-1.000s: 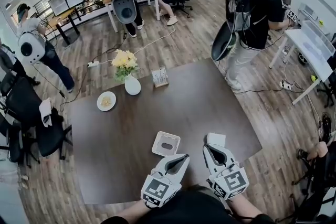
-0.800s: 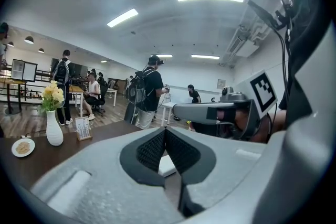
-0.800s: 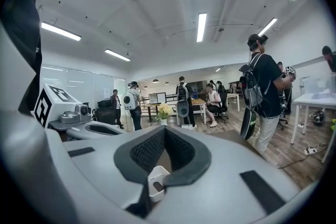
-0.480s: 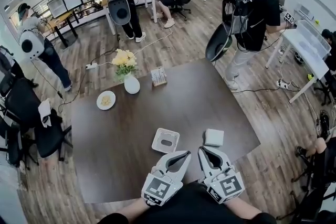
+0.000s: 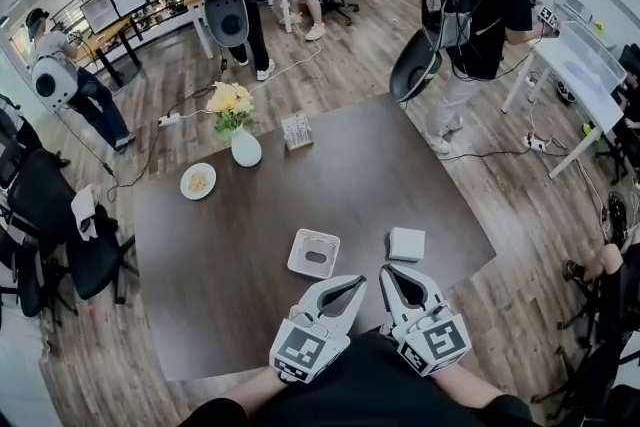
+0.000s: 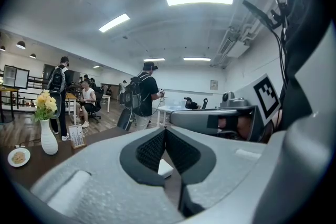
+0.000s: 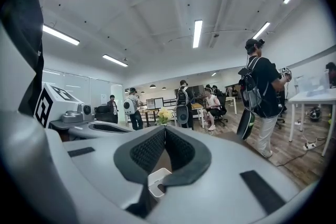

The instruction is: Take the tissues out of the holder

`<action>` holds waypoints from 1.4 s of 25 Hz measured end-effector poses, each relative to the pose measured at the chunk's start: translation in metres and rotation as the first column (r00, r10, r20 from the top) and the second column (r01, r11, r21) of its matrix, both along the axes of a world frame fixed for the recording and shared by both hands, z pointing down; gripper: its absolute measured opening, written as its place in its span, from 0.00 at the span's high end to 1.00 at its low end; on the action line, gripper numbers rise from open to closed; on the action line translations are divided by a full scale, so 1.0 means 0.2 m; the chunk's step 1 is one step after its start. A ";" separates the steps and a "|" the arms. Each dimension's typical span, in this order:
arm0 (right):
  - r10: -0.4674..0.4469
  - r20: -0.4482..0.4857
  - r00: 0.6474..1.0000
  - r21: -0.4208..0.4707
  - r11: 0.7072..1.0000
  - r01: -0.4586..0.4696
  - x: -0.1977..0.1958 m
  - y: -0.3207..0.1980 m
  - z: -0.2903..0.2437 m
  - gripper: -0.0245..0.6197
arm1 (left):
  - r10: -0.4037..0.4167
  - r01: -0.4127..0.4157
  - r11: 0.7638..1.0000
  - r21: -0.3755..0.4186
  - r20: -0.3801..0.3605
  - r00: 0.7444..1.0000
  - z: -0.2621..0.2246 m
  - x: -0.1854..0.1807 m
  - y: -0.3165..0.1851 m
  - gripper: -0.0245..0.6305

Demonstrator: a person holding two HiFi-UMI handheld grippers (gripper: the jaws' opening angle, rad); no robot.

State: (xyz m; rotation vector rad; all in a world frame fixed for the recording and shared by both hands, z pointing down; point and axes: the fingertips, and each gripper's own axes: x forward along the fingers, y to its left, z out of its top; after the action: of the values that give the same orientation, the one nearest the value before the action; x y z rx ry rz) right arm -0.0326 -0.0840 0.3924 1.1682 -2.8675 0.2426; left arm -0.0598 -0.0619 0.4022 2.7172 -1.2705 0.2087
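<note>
On the dark table, towards its near edge, the white tissue holder lies flat with its oval slot facing up. The tissues sit as a white stack to its right, clear of it. The left gripper and the right gripper hover side by side on the near side of both, each with its jaws pressed together on nothing.

Your left tool and right tool are held side by side just in front of your body, pointing away from you and roughly level, with the tips angled slightly toward each other. Each tool's jaws are pressed together with nothing between them. Your forearms reach in behind them.
</note>
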 end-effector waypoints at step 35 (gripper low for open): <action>-0.003 -0.023 1.000 0.003 1.000 0.003 0.01 -0.02 0.06 0.95 | 0.014 -0.014 1.000 -0.028 -0.002 1.000 0.07 0.03 -0.06 0.95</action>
State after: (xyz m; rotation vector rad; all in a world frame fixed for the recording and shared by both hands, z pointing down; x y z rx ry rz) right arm -0.0303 -0.0889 0.4039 1.1597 -2.8499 0.2236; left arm -0.0532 -0.0737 0.4165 2.7030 -1.2386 0.2237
